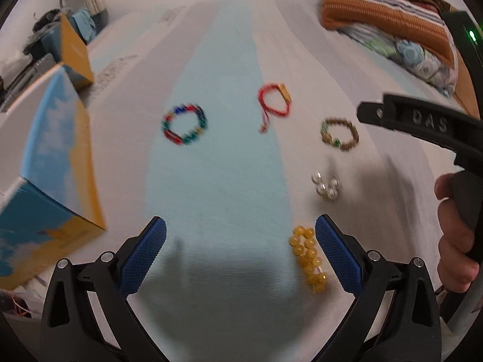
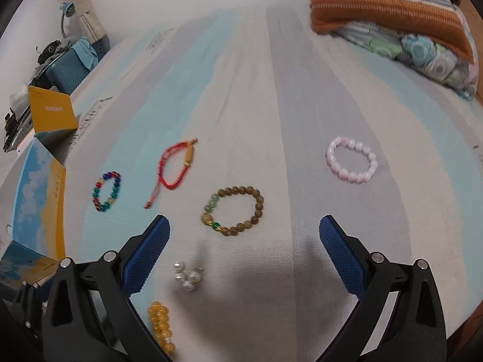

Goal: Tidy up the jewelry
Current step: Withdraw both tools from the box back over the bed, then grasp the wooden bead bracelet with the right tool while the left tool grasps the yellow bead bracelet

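Observation:
Several bracelets lie on a striped sheet: a multicoloured bead bracelet [image 1: 184, 125] [image 2: 107, 191], a red cord bracelet [image 1: 273, 104] [image 2: 173, 167], a brown bead bracelet [image 1: 339, 134] [image 2: 234, 211], white pearl pieces [image 1: 326, 185] [image 2: 187, 276], a yellow bead bracelet [image 1: 308, 255] [image 2: 161, 325] and a pink bead bracelet [image 2: 351, 160]. My left gripper [image 1: 241, 229] is open and empty above the sheet, its right finger beside the yellow beads. My right gripper [image 2: 244, 226] is open and empty, just short of the brown bracelet; it also shows in the left wrist view [image 1: 422, 126].
An open blue-and-yellow box [image 1: 57, 163] [image 2: 39, 199] stands at the left with its lid [image 2: 52, 111] raised. Folded striped blankets [image 1: 389, 12] [image 2: 392, 9] lie at the back right. A blue bin [image 2: 71, 69] and a lamp stand beyond the left edge.

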`<state>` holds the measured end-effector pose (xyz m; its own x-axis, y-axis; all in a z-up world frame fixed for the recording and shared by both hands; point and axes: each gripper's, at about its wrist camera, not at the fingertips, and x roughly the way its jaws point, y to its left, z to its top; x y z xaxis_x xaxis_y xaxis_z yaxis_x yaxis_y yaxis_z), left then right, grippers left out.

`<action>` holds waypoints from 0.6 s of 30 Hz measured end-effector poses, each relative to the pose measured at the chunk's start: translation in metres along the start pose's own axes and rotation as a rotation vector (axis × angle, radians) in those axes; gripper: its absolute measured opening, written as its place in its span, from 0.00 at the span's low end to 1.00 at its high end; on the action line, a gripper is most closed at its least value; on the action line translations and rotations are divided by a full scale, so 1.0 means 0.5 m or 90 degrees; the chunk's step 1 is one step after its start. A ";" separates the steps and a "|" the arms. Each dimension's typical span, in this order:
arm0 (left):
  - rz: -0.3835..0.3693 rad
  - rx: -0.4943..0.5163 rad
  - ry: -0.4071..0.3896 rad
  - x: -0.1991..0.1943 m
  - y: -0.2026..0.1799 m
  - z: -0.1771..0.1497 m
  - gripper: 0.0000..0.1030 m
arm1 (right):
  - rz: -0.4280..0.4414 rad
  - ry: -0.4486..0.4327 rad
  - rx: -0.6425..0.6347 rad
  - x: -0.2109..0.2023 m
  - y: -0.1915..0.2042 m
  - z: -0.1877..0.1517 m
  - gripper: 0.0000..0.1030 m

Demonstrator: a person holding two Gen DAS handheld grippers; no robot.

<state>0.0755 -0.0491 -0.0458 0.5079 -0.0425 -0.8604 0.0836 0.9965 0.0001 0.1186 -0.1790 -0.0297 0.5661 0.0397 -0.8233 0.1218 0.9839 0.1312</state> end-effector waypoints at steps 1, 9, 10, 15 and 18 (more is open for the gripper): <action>-0.004 0.002 0.006 0.010 -0.005 -0.004 0.94 | 0.003 0.012 0.001 0.018 -0.005 -0.003 0.93; -0.017 0.021 0.019 0.062 -0.036 -0.024 0.94 | 0.001 0.036 -0.001 0.062 -0.018 0.001 0.93; -0.019 0.024 0.019 0.065 -0.041 -0.026 0.94 | 0.006 0.040 0.004 0.067 -0.021 0.002 0.93; -0.017 0.041 0.024 0.087 -0.058 -0.035 0.94 | 0.014 0.053 0.012 0.088 -0.023 0.013 0.92; -0.016 0.041 0.017 0.092 -0.063 -0.031 0.95 | 0.034 0.055 0.011 0.096 -0.011 0.019 0.92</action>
<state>0.0828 -0.0815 -0.0934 0.4824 -0.0652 -0.8735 0.1522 0.9883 0.0103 0.1529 -0.1843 -0.0647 0.4998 0.1071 -0.8595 0.1081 0.9769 0.1846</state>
